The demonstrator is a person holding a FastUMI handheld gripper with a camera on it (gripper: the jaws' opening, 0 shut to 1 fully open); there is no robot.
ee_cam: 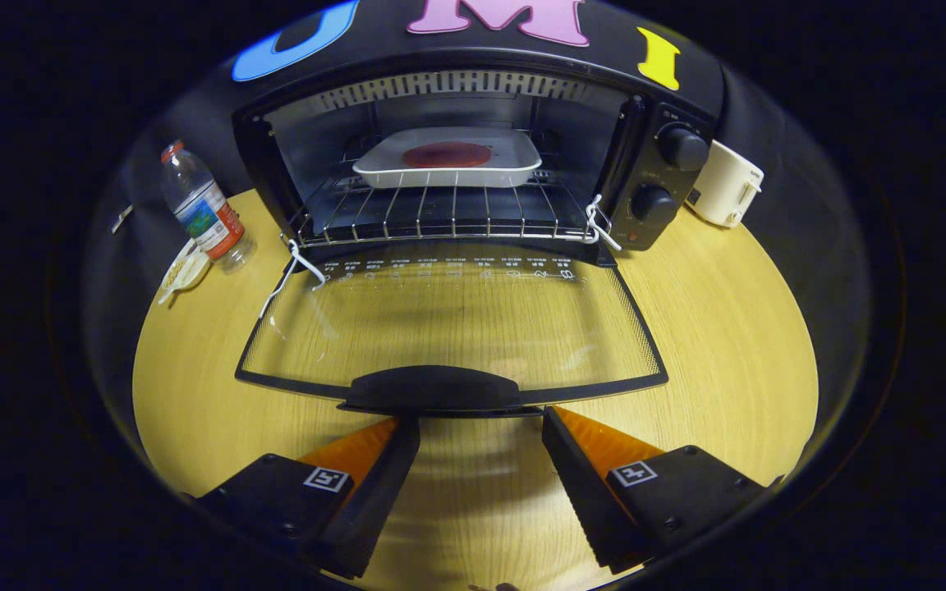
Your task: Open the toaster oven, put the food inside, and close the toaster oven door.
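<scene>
Food [447,154], a dark red round patty, lies in a white tray [522,168] that sits on the wire rack [440,213] inside the toaster oven [456,90], toward the back of the cavity, so that part of the task looks done. The glass door [448,320] is folded fully down and lies flat above the desk [727,328], hinged at the oven's front; that is why the rack has slid partly forward, since white hooks at its two corners link it to the door. The door's dark handle [430,387] points at 6 o'clock from the tray, straight toward the claw [479,427].

The claw is spread apart and empty, its fingertips [397,435] just short of the handle and slightly below it, one to each side of its middle. Judging by this, it is lined up to get under the handle and swing the door up to close it.

At 9 o'clock from the oven a plastic bottle [202,209] stands on the desk, with a small wrapper [184,271] just beside it. At 3 o'clock, next to the oven's two knobs [681,148], stands a cream mug [727,193], well clear of the door's path.
</scene>
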